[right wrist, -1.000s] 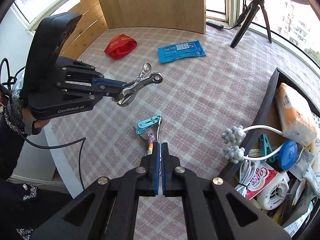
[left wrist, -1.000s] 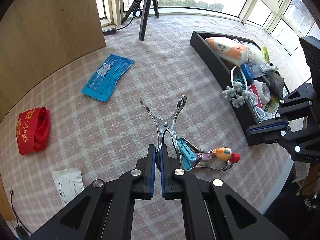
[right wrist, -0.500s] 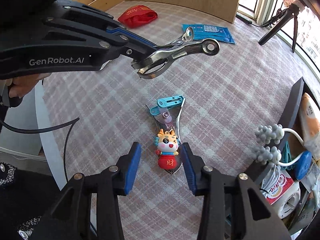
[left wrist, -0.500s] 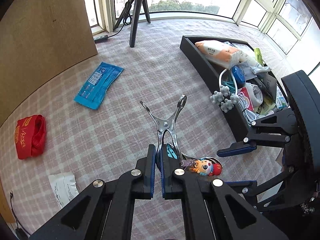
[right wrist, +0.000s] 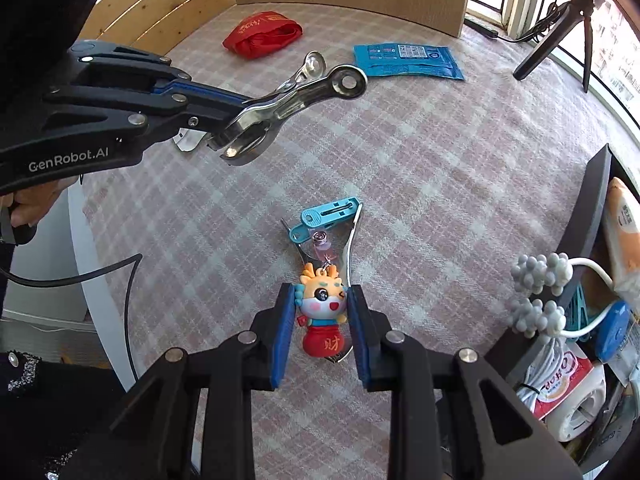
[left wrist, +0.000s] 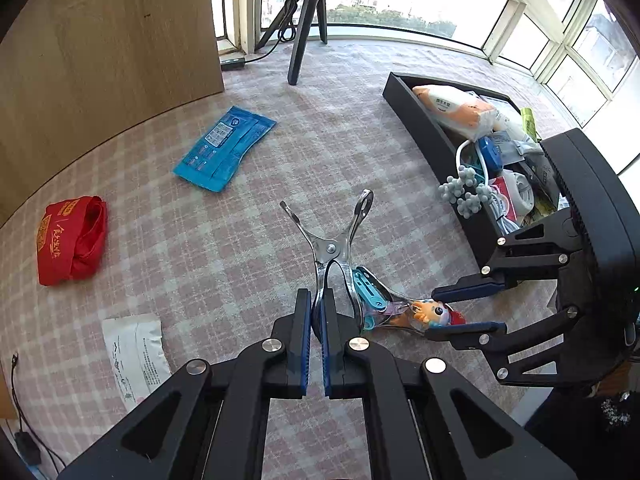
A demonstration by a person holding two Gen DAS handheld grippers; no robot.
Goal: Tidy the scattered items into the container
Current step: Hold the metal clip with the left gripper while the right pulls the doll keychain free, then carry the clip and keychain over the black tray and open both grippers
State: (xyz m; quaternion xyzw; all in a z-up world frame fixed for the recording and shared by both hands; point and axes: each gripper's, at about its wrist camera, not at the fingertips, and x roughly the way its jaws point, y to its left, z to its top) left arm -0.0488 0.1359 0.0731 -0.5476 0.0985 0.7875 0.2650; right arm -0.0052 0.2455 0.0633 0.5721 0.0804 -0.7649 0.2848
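A dragon keychain (right wrist: 322, 308) lies on the checked cloth, hooked to a teal clip (right wrist: 328, 214) and a steel clip (right wrist: 352, 240) underneath. My right gripper (right wrist: 321, 292) is down around the dragon. Its jaws are closing and the blue pads touch both sides of the dragon's head. In the left wrist view the right gripper (left wrist: 430, 314) flanks the dragon keychain (left wrist: 436, 312) beside the teal clip (left wrist: 370, 286). My left gripper (left wrist: 316, 296) is shut on a large steel clamp (left wrist: 330, 246) held above the cloth, seen as the clamp (right wrist: 304, 92) at upper left. The black container (left wrist: 424, 128) stands at right.
A blue wipes pack (left wrist: 224, 148), a red pouch (left wrist: 72, 236) and a white paper sachet (left wrist: 134, 356) lie on the cloth to the left. A tripod (left wrist: 304, 32) and a wooden panel (left wrist: 100, 40) stand at the back. The container (right wrist: 592, 208) holds several items.
The right gripper went from shut to wide open, sank over the dragon keychain, and its jaws have since narrowed onto the dragon's head. The left gripper still holds the steel clamp.
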